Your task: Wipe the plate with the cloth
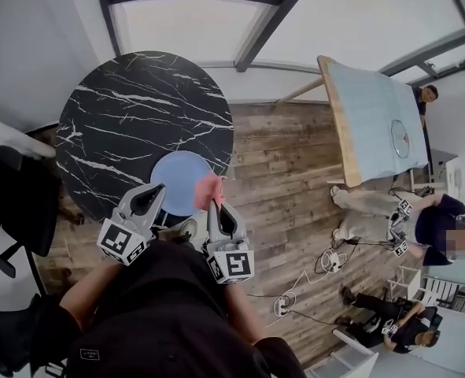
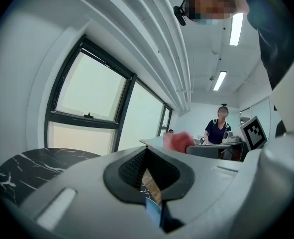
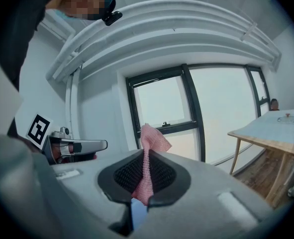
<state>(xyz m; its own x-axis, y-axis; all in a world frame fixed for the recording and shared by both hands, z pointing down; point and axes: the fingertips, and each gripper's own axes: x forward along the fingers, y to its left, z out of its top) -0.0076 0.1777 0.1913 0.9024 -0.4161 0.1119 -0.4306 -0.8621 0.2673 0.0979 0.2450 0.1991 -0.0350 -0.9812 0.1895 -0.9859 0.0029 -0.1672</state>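
A light blue plate (image 1: 177,176) lies at the near edge of a round black marble table (image 1: 130,109). My right gripper (image 1: 215,205) is shut on a pink cloth (image 1: 208,187), which hangs over the plate's right rim. In the right gripper view the cloth (image 3: 147,148) sticks up from between the closed jaws (image 3: 147,158). My left gripper (image 1: 155,191) is at the plate's left rim with its jaws shut (image 2: 147,156). I see nothing clamped between them and cannot tell whether they touch the rim. A sliver of the blue plate (image 2: 154,210) shows through the slit.
A wooden table with a pale blue top (image 1: 374,124) stands to the right on the plank floor. Other people (image 1: 429,227) work at the far right, with cables (image 1: 295,290) on the floor. A black chair (image 1: 12,203) is at my left.
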